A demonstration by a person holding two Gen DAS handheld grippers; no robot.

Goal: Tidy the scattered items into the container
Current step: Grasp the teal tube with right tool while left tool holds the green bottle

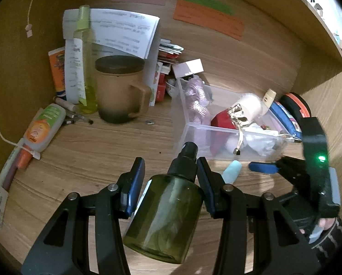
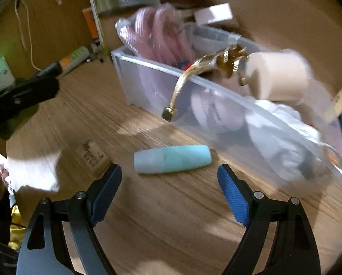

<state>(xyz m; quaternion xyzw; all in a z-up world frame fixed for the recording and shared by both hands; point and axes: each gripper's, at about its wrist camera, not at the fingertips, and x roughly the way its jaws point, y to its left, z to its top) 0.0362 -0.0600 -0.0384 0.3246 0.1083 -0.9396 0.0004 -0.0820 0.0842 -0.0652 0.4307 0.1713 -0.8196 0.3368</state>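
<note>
Bottle of dark green plastic (image 1: 166,215) with a black spray cap sits pinched in the left gripper (image 1: 171,171), low in the frame. Right gripper (image 2: 169,176) is spread wide, empty, with a pale turquoise tube (image 2: 172,159) lying on the wooden desk (image 2: 171,217) just beyond its fingertips. Behind, the clear plastic container (image 2: 148,66) holds a pink bundle (image 2: 157,34), a cream roll (image 2: 278,75) and white bags (image 2: 281,133).

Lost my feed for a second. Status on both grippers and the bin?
Left gripper shut on green spray bottle. Right gripper open above blue tube on desk. Bin nearly full, gold strap over front wall.
</note>
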